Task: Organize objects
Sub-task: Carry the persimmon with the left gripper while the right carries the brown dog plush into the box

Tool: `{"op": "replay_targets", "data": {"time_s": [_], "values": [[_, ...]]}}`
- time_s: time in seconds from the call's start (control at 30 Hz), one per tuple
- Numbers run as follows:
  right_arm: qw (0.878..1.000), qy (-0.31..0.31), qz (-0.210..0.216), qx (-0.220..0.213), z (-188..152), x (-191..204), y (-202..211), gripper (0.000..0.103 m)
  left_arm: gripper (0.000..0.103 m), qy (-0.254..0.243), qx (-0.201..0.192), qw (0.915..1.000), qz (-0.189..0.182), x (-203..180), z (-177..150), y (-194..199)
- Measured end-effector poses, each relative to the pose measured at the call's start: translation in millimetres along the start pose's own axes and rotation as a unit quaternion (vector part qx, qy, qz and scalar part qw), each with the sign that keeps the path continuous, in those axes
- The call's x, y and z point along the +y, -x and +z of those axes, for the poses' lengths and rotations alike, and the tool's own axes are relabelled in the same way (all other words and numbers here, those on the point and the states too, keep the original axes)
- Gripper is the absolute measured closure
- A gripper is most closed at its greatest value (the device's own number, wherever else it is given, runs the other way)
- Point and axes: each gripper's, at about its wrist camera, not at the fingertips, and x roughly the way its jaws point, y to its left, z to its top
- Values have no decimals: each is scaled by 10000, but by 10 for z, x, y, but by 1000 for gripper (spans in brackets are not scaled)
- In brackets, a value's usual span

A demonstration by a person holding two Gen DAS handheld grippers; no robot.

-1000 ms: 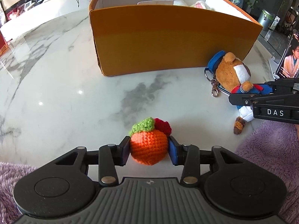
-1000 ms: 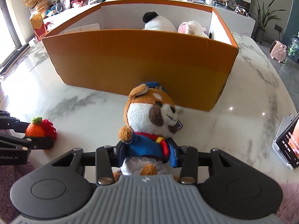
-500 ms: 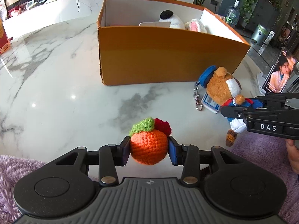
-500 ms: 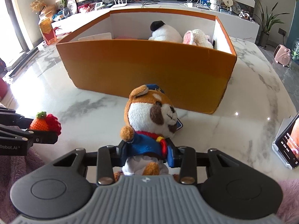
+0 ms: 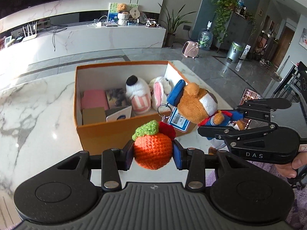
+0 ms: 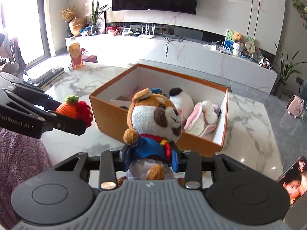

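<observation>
Left gripper (image 5: 153, 154) jaws pinch a crochet orange (image 5: 152, 151): orange knit body, green leaf cap, red pom-like tuft behind, held in the air just in front of the box (image 5: 134, 132). Right gripper (image 6: 149, 158) jaws pinch a bear (image 6: 153, 122) at the torso: brown-and-white plush, blue jacket, red scarf, blue cap, keyring and a blue-white card tag (image 5: 179, 121) dangling. Its jaws have just been closing tighter on the bear.

Text: "DAS" on the right gripper's side in the left view, "enRobot.AI" on the left gripper's side in the right view. Tag print too small to read.

Box is orange outside, white inside, open top, on a marble table (image 5: 28, 115). Inside: a white plush (image 5: 137, 94) with a black spot, a pink-eared bunny (image 6: 201, 117), a pink block (image 5: 94, 98), cards. Phone (image 6: 293, 178) propped at the right edge, screen lit. Purple fuzzy cloth (image 6: 21, 153) at the near edge.

Versus a second ago: both toys were down at table level, the box seen side-on; now both are lifted, and the box interior is in view from above. Grips unchanged otherwise.
</observation>
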Motion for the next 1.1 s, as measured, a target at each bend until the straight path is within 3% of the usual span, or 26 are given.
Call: {"op": "replay_targets", "data": {"time_s": [0.27,0.43,0.6,0.77,0.87,1.1], "values": [[9978,654,-29,63,545,-251,-59,62,56,-144,-27,9998,-140,1,538,-120],[9940,1018,-12,400,894,-535,-260,62,56,-201,21,9997,-131,18,830,-316],[9838,1475,116,1014,1082,-718,-613,62,56,-287,401,9987,-130,78,993,-624],[9705,1605,723,1648,1144,-815,-988,62,56,-373,891,9953,-119,139,1033,-988],[9537,1890,1090,2070,1121,-778,-1208,62,56,-349,1117,9931,-90,215,1033,-1124],[9157,2310,1471,2943,1033,-779,-1641,62,56,-426,1452,9884,-114,302,1014,-1366]]}}
